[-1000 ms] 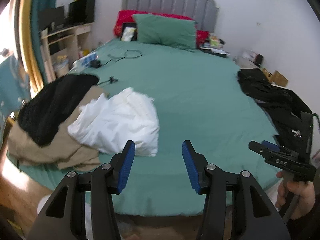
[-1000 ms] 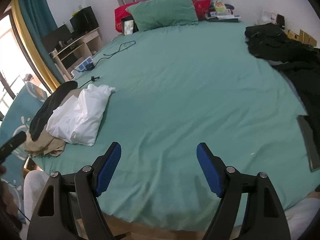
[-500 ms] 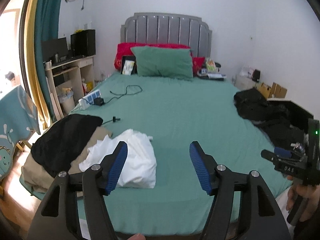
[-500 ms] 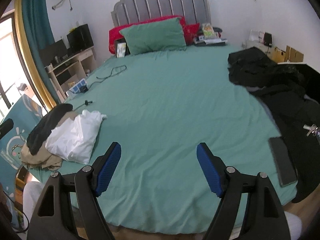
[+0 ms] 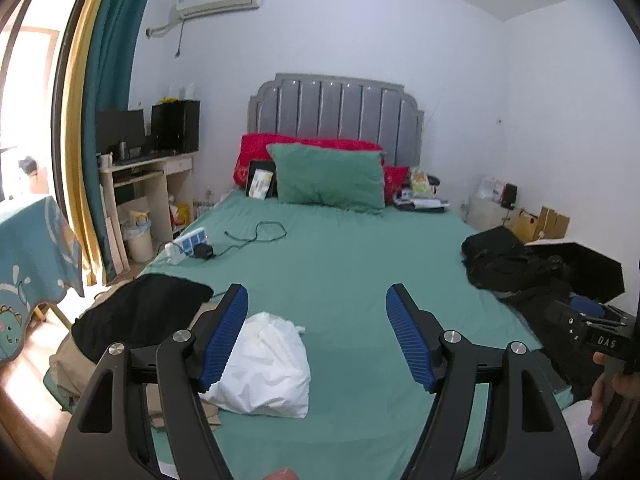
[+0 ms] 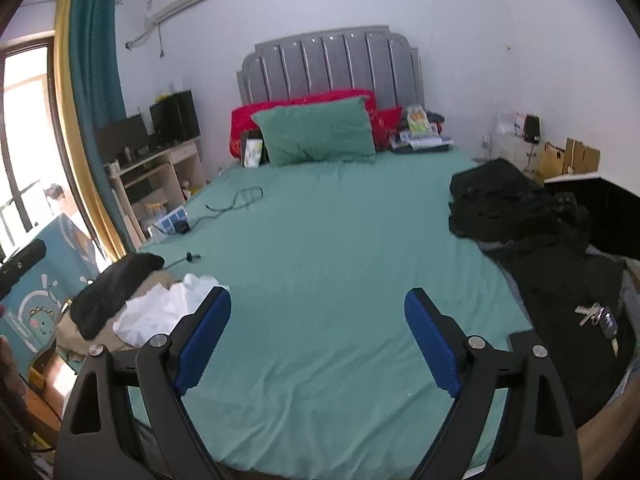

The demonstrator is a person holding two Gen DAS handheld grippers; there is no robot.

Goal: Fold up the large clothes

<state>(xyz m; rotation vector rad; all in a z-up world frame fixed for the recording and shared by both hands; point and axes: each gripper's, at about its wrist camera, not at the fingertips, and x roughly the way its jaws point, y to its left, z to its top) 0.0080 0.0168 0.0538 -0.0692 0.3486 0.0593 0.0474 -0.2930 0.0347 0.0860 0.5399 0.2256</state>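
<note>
L wrist: left gripper (image 5: 316,336) fingers spread wide, just been opening, nothing btwn, above green bed (image 5: 360,264) | white garment (image 5: 264,364) crumpled near bed's front-left edge, beside black+tan clothes (image 5: 132,316) | R wrist: right gripper (image 6: 318,344) fingers spread, just been opening, empty | black clothes pile (image 6: 516,208) at bed's right side

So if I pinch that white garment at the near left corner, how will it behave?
The white garment lies crumpled in soft folds, so it will probably droop and unfurl. It looks thin, likely light. It overlaps the tan clothing, so that may drag along.
</note>
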